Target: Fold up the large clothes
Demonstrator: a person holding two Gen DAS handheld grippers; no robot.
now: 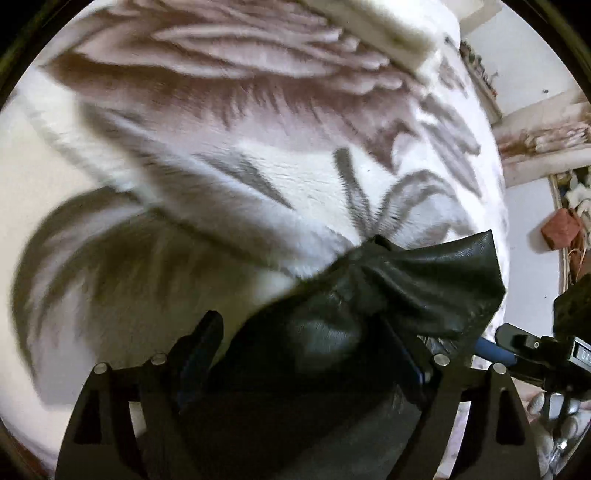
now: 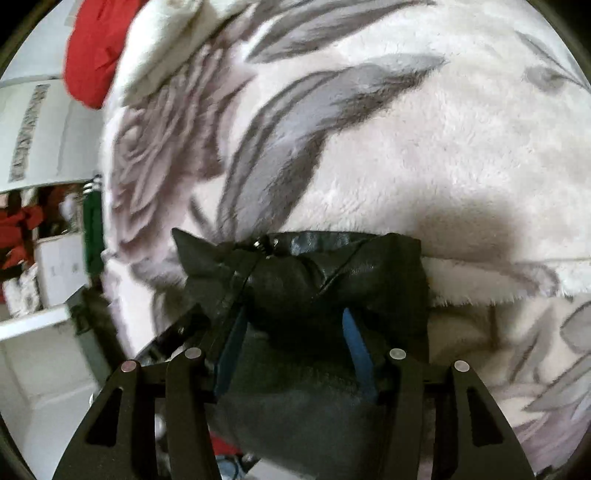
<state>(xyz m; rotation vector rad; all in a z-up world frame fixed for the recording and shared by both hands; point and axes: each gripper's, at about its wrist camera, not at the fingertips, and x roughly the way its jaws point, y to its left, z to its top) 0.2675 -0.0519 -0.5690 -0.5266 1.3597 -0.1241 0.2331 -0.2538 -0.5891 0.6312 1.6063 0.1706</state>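
Observation:
A black leather garment (image 1: pixel 369 302) is bunched between the fingers of my left gripper (image 1: pixel 306 339), which is shut on it above a fluffy white blanket with grey and mauve flowers (image 1: pixel 221 147). My right gripper (image 2: pixel 295 332) is shut on another part of the same black garment (image 2: pixel 314 273); its blue finger pads (image 2: pixel 354 343) press into the leather. A metal zip pull (image 2: pixel 266 245) shows at the top of the bunch. The right gripper also shows at the right edge of the left wrist view (image 1: pixel 517 343). The garment hangs below both grippers.
The blanket (image 2: pixel 406 147) covers a bed. A folded cream cloth (image 1: pixel 399 26) lies at its far end. A red cloth (image 2: pixel 92 55) lies at the bed's far left corner. White shelves with boxes (image 2: pixel 44 258) stand on the left. A floor with clutter (image 1: pixel 565 229) lies beyond the bed's right edge.

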